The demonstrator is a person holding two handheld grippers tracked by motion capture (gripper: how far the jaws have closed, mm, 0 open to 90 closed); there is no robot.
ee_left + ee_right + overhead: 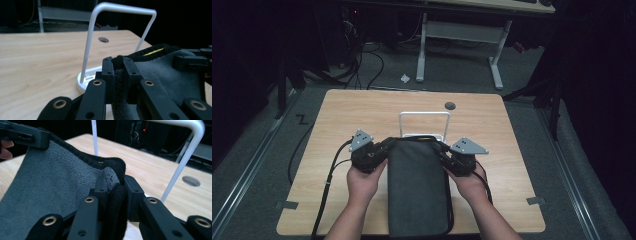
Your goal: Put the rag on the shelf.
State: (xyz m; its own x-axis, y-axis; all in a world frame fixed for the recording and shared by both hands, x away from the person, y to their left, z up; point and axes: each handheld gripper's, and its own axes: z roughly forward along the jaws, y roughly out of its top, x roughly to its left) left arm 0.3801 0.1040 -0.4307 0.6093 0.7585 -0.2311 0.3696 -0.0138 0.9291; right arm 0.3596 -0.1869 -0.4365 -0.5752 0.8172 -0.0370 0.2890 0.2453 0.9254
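The left gripper (384, 147) pinches the towel's (417, 187) far-left corner just before the white rack (424, 116); the right gripper (443, 150) pinches the far-right corner. Best to lift both corners evenly, keeping the edge taut, to clear the rack's top bar.

You had a dark grey fleece towel (417, 187) with a black bound edge stretched flat between its two far corners, each pinched in a hand-held gripper. It hung toward you over the near edge of the surface (342, 115), its far edge just in front of the white wire rack (424, 116).
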